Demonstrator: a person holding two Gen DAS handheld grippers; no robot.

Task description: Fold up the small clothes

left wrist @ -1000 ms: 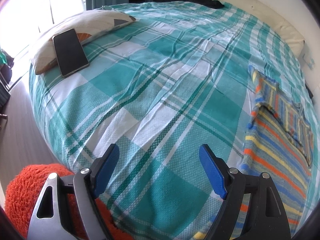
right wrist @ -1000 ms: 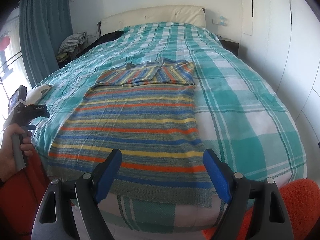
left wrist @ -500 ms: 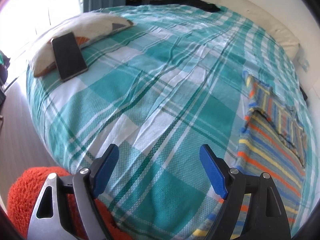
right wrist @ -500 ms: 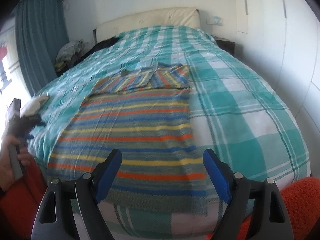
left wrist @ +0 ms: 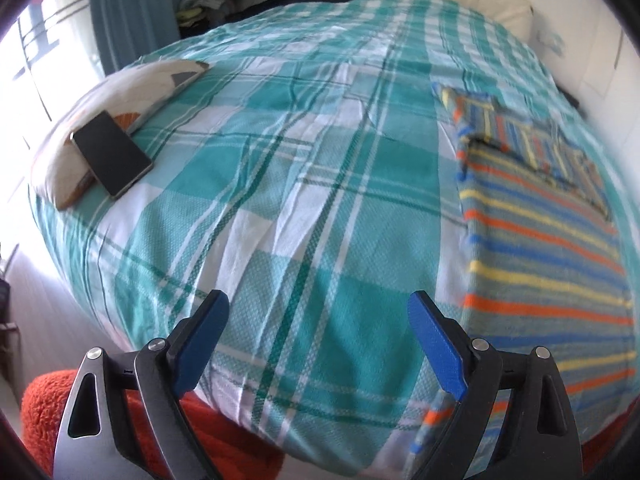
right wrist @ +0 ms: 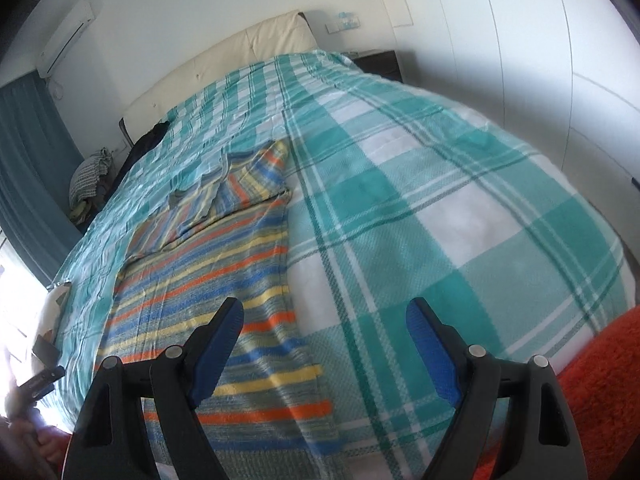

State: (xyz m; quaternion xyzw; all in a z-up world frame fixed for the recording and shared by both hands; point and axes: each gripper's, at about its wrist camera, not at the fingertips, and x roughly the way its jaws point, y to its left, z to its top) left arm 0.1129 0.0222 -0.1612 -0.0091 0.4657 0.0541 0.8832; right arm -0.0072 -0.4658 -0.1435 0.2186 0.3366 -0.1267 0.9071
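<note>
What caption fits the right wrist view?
Open right claw above a striped top laid flat on a teal plaid bedspread.

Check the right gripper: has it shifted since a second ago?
Yes. The right gripper has slid rightward off the striped sweater's middle to its right edge, over the plaid bedspread.

A striped garment (left wrist: 540, 248) lies flat on the bed (left wrist: 320, 184), a phone (left wrist: 112, 158) on the pillow (left wrist: 132, 88) well apart

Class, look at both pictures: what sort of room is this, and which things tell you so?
Most likely a bedroom: a wide bed under a checked teal bedspread, a padded cream headboard, and a pillow with a phone on it.
</note>
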